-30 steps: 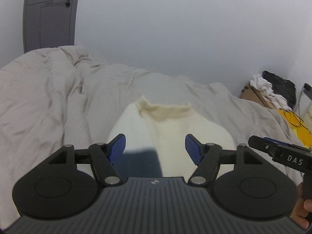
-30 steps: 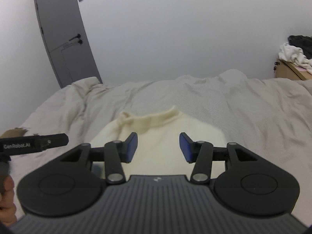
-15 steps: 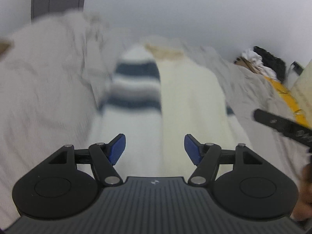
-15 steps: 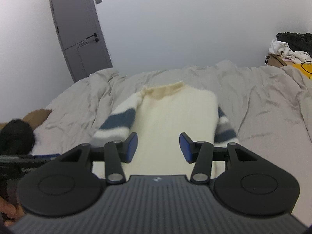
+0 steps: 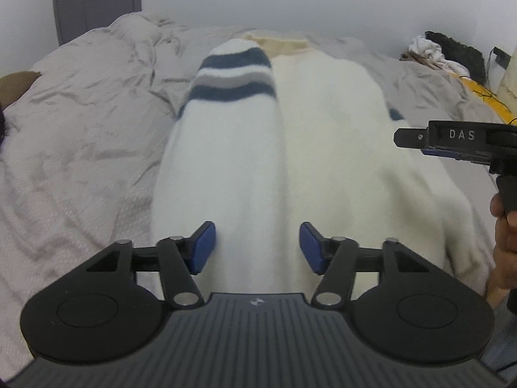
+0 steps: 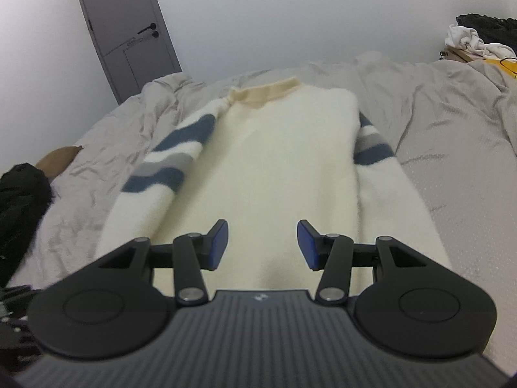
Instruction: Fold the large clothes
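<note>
Fingers of the left gripper (image 5: 257, 247) were apart and closing over the near stretch of the left sleeve (image 5: 223, 148), pads not yet pressing on it. Fingers of the right gripper (image 6: 262, 245) stood apart, gripping nothing, above the near end of the sweater (image 6: 274, 168).

Lay lengthwise on the bed (image 6: 458, 148), collar (image 6: 265, 92) at the far end, both sleeves along the body.

Risks, as judged: could pinch the bed cover along with the knit and drag it into the fold; could catch only the sleeve, so the body stayed behind and bunched; thick fluffy knit could slip from a shallow bite.

Counted: one sweater, two striped sleeves, one collar, two grippers, one grey door (image 6: 129, 32), one clothes heap (image 6: 478, 38) far right.
</note>
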